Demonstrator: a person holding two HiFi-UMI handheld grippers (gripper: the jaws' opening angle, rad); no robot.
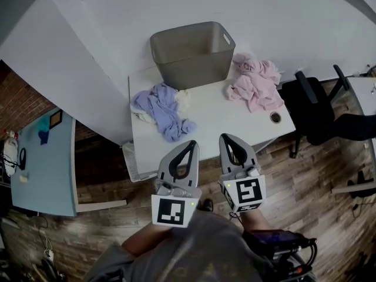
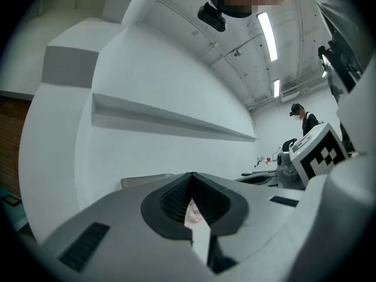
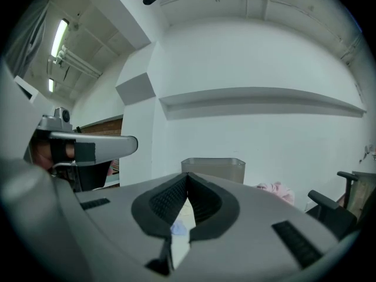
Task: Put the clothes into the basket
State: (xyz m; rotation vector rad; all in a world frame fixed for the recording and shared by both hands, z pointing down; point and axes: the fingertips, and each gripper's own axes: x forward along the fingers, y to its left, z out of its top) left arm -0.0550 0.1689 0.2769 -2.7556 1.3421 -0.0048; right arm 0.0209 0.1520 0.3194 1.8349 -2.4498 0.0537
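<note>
The left claw [image 1: 192, 143] and right claw [image 1: 225, 137] are both closed on nothing. The lavender heap [image 1: 161, 107] lies ahead-left of the left claw, the pink heap [image 1: 254, 82] ahead-right of the right, and the basket [image 1: 194, 63] beyond both. Best to spread the jaws before reaching, then bite 1 heap's thickest bunch so nothing trails.

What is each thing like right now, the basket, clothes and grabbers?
basket: upright on the table, looks empty.
purple clothes: crumpled on the table, outside the basket.
pink clothes: crumpled beside the basket.
left gripper: shut, holding nothing.
right gripper: shut, holding nothing.
</note>
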